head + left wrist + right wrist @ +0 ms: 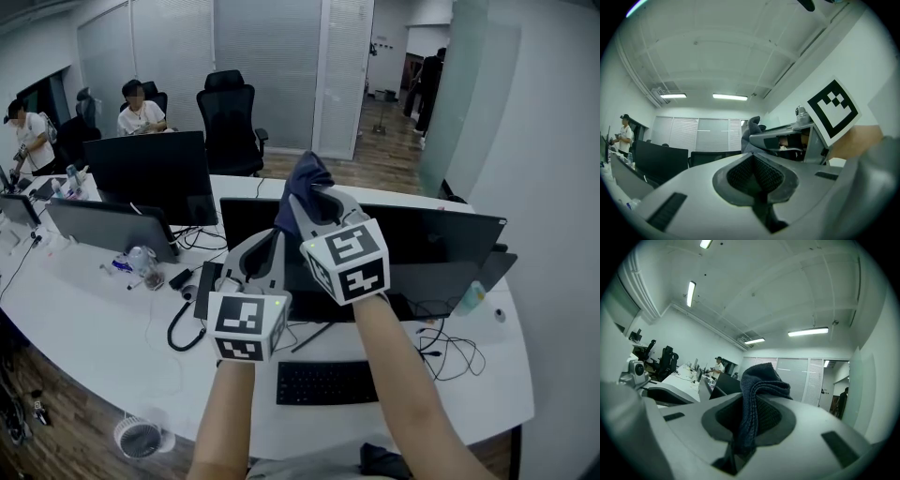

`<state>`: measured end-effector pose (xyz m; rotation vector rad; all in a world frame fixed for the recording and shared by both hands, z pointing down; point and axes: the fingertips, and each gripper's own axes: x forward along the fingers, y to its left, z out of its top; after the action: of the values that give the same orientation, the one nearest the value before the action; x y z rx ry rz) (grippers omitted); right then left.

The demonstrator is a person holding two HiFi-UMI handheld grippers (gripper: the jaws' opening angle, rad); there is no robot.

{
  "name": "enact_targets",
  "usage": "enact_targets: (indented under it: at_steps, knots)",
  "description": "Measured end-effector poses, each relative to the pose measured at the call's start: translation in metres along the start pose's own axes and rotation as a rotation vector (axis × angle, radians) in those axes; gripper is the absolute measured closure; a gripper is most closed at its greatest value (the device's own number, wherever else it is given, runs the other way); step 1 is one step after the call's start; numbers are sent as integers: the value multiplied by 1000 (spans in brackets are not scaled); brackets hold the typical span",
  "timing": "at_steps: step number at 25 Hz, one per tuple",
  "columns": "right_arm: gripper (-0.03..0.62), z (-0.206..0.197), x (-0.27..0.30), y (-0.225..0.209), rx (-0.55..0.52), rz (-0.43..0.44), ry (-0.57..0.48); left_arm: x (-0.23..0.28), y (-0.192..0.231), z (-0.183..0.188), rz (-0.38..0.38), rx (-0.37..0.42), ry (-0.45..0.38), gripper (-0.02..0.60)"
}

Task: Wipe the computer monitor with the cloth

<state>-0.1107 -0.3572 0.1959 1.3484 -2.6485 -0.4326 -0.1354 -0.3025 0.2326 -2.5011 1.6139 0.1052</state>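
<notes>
2 grippers are held up side by side in front of the computer monitor [441, 246], a wide dark screen standing on the white desk [84, 323]. In the head view the right gripper [311, 199] is just toward 12 o'clock from centre. Its jaws are clamped on the cloth [304, 176] — a dark blue, knitted-looking fold that sticks out past the tips and droops over to one side. The cloth shows at the screen's top edge near its left corner; whether it touches the glass cannot be told. The left gripper [267, 246] sits lower, at about 7 o'clock from the right one. Its own view shows its jaws pressed together, ribbed pads meeting with nothing between them.

A black keyboard [323, 382] lies on the desk at 6 o'clock from the monitor, and loose cables [450, 352] trail at 5 o'clock. Toward 10 o'clock stands a second monitor [150, 173] — also dark — with a black office chair [230, 117] behind it at 11 o'clock.
</notes>
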Motion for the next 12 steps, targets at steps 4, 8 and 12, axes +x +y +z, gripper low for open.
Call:
enact_targets:
  at_steps: [4, 8, 12]
  knots:
    - [528, -3, -7, -7, -3, 10, 2, 3, -11, 0, 14, -4, 3, 574]
    - [528, -5, -15, -17, 0, 16, 2, 8, -23, 1, 19, 0, 7, 574]
    - [528, -9, -22, -27, 8, 20, -2, 14, -35, 1, 20, 6, 13, 574]
